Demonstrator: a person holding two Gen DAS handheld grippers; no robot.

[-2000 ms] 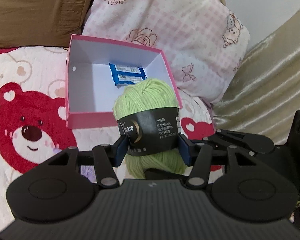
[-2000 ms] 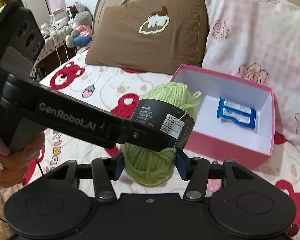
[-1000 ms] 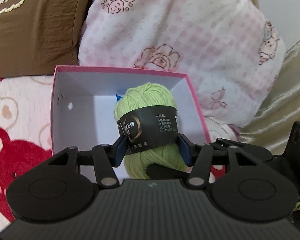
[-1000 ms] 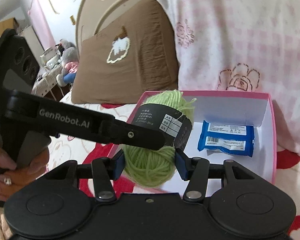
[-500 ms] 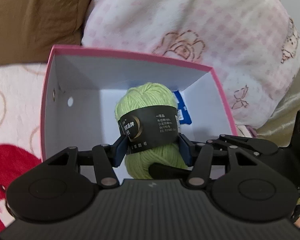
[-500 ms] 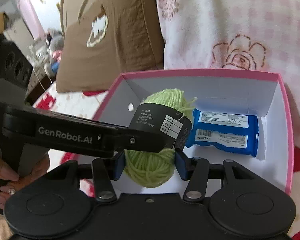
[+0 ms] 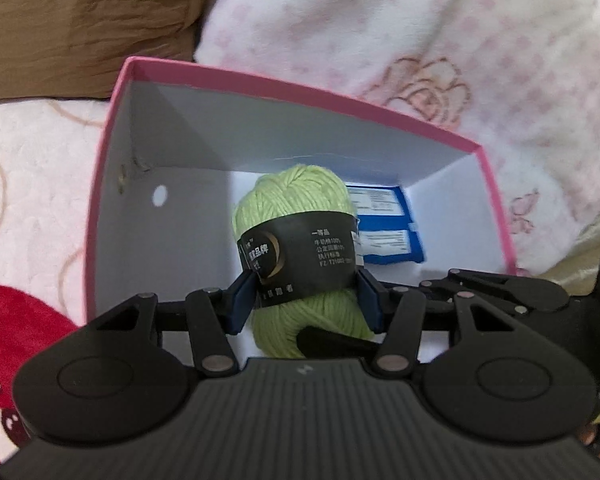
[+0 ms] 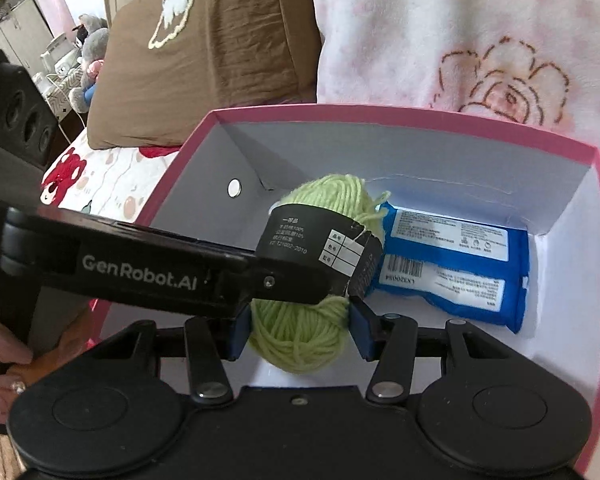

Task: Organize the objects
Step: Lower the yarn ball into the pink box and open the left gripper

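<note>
Both grippers, the left gripper [image 7: 306, 300] and the right gripper [image 8: 300, 330], are pinching the green yarn ball [image 8: 300, 332] between their pads, inside the pink box [image 8: 400, 114], just left of the blue wipes pack [image 8: 452, 268]. I judge it is best lowering until the yarn is resting on the box floor, then opening both together, avoiding the walls.

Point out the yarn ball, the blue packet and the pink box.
yarn ball [image 7: 296, 188], left wrist view, green top.
blue packet [image 8: 452, 264], right wrist view, wrapper middle.
pink box [image 8: 380, 111], right wrist view, far rim.
</note>
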